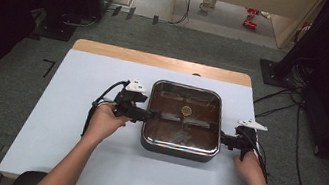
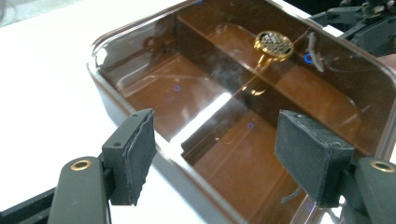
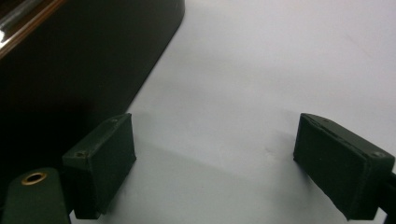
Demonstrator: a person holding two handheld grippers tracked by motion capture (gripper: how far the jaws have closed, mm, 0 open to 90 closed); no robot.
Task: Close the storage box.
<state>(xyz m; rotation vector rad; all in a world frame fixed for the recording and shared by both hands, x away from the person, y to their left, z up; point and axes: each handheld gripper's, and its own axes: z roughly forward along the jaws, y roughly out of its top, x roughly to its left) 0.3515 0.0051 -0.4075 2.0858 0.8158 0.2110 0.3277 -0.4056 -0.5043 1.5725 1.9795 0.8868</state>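
The left gripper (image 1: 148,115) is wide open, with nothing between its jaws. In the left gripper view the jaws hang over the left edge of the pot (image 2: 154,161), one on each side of the rim, and I cannot tell if they touch it. The right gripper (image 1: 223,140) is wide open too and holds nothing. In the right gripper view its jaws sit low by the table (image 3: 261,70), just beside the pot's dark side wall.

The pot is square and sits in the middle of the white table, between the two grippers. A clear lid (image 2: 224,98) with a small gold knob (image 2: 273,44) covers it. A wall inside splits the pot in two halves.

The pot looks like metal, so it is likely stiff and heavy. The lid looks like glass, so it could break, and it may slide off if the pot tips. The shiny rim may be slippery. The best place to grab looks like the rim on both sides at once, keeping the pot flat. The lid alone could be lifted by the knob.
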